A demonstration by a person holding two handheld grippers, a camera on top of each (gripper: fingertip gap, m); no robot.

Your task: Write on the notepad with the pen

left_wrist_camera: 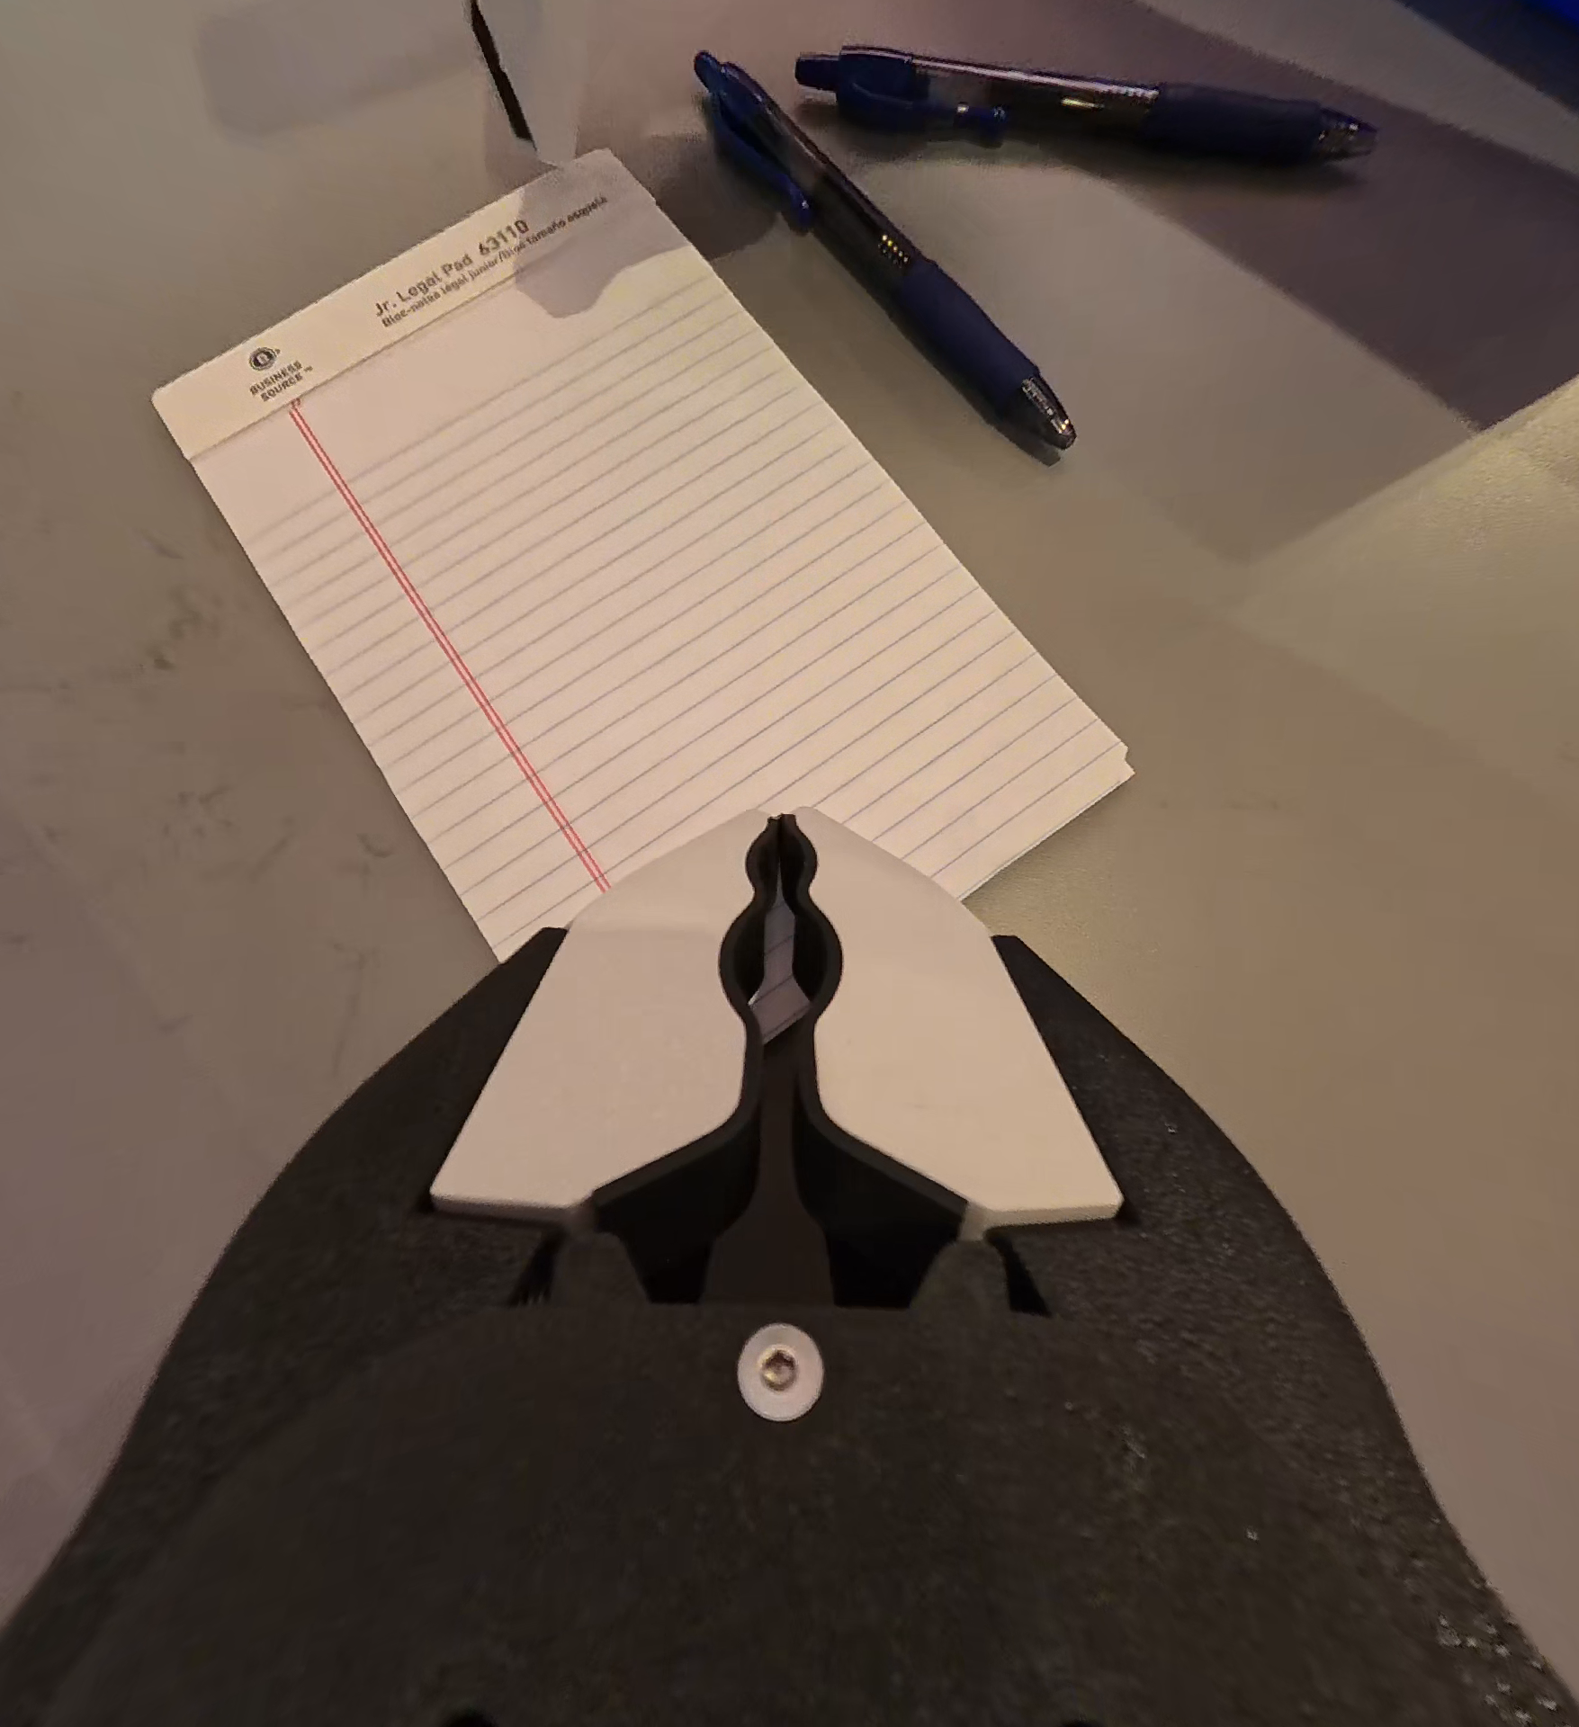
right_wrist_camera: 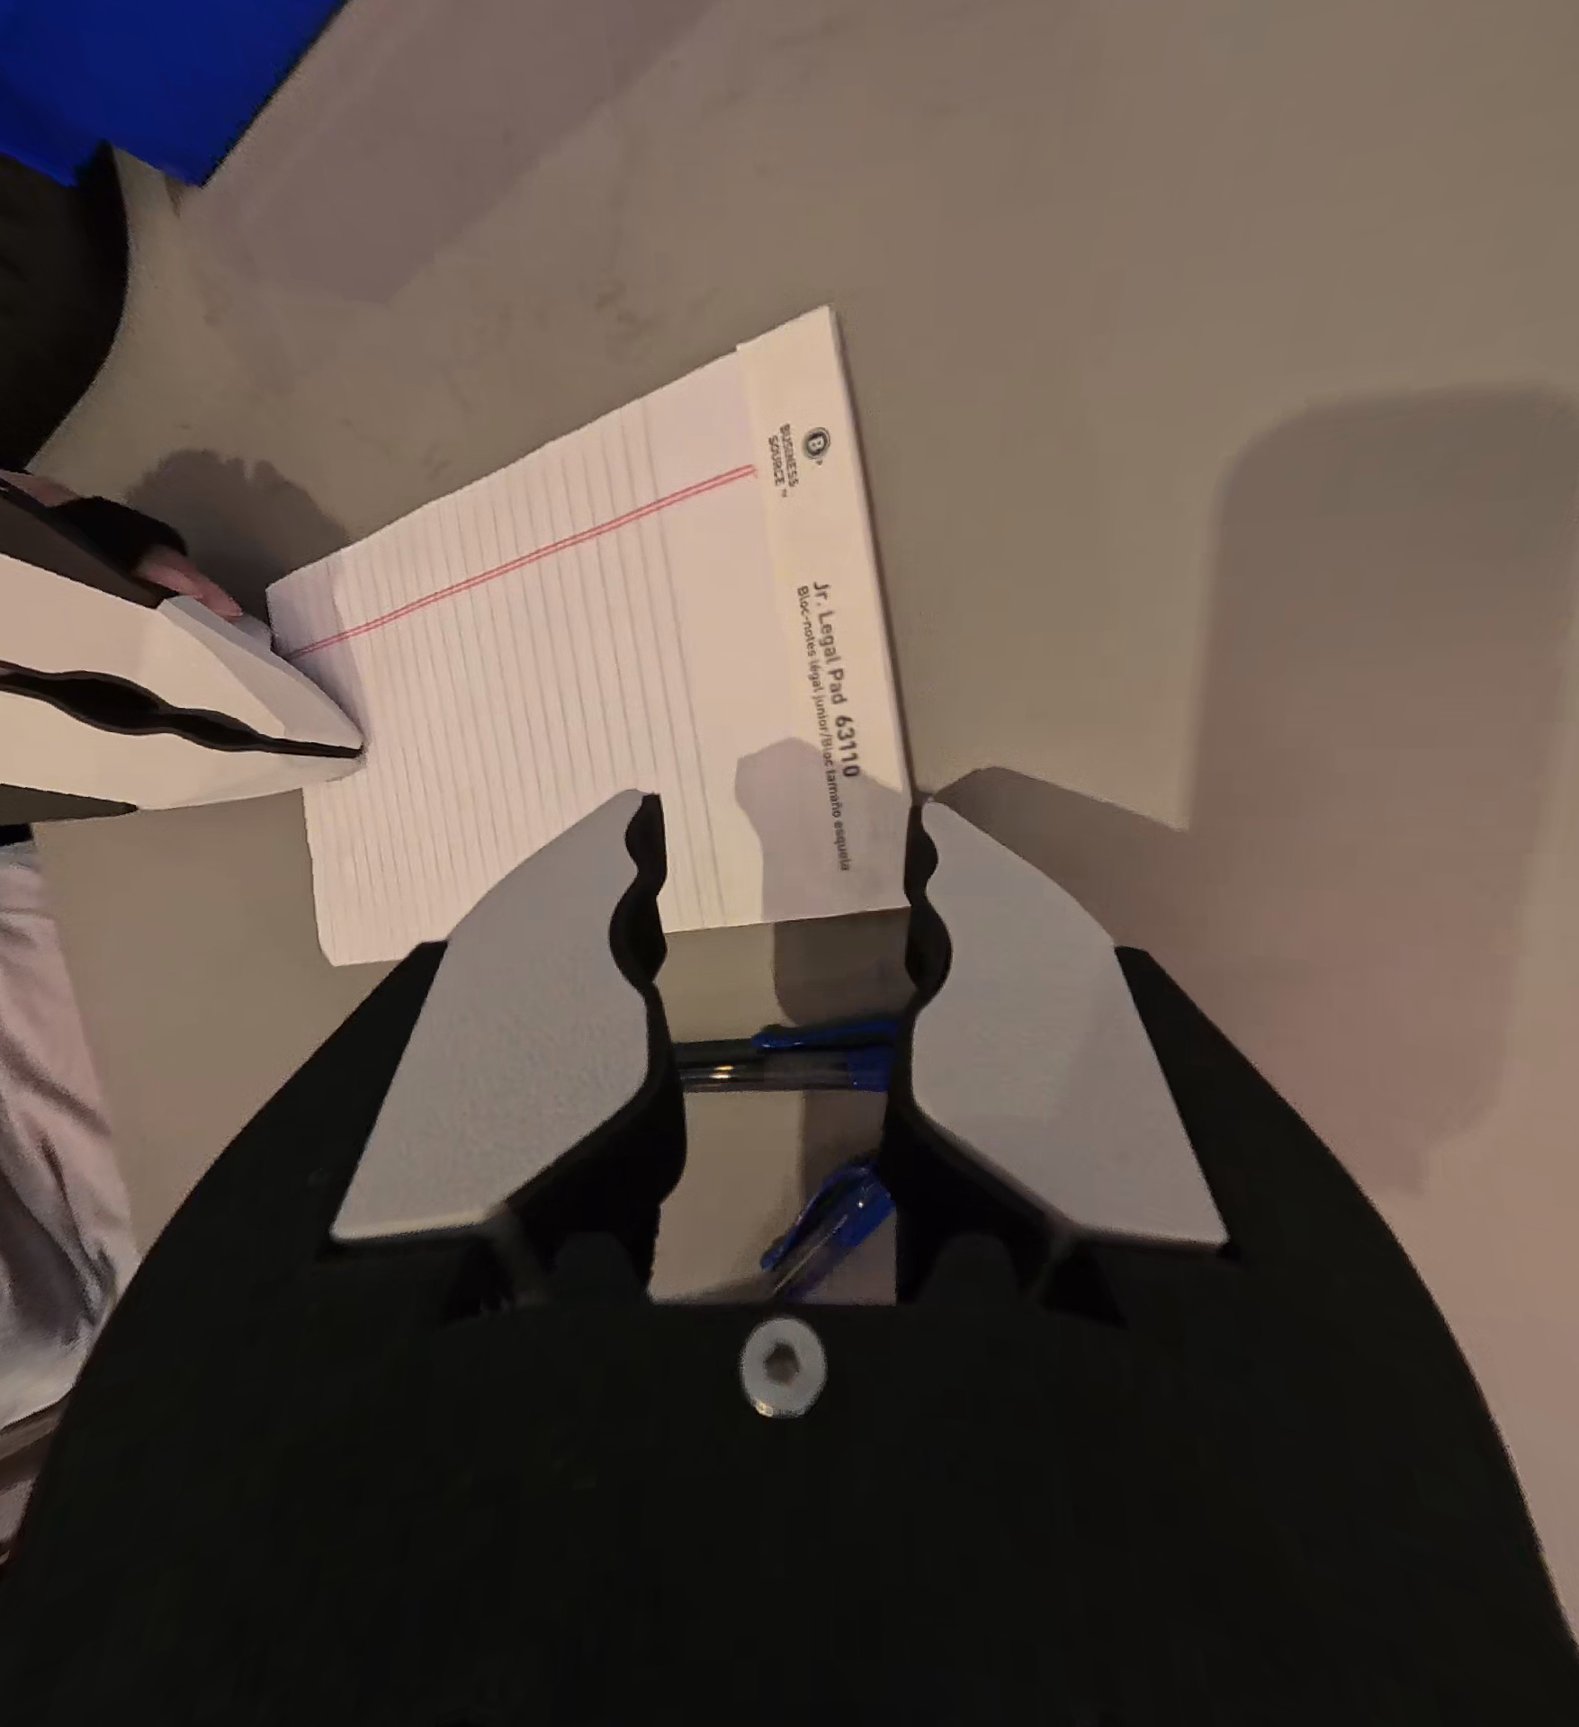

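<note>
A white lined notepad with a red margin line lies flat on the grey table. My left gripper is shut with nothing between its pads, and its tips sit over the pad's near edge. It also shows in the right wrist view, with its tips on the notepad. Two blue pens lie beyond the pad's top right corner, one nearer and one farther. My right gripper is open and empty by the pad's header corner. The two pens lie on the table below, seen between its fingers and untouched.
A pale blurred shape fills the right edge of the left wrist view. A person's hand and light clothing are at the left of the right wrist view. A blue object lies at the far corner there. My right fingertips sit around 15 cm from my left ones.
</note>
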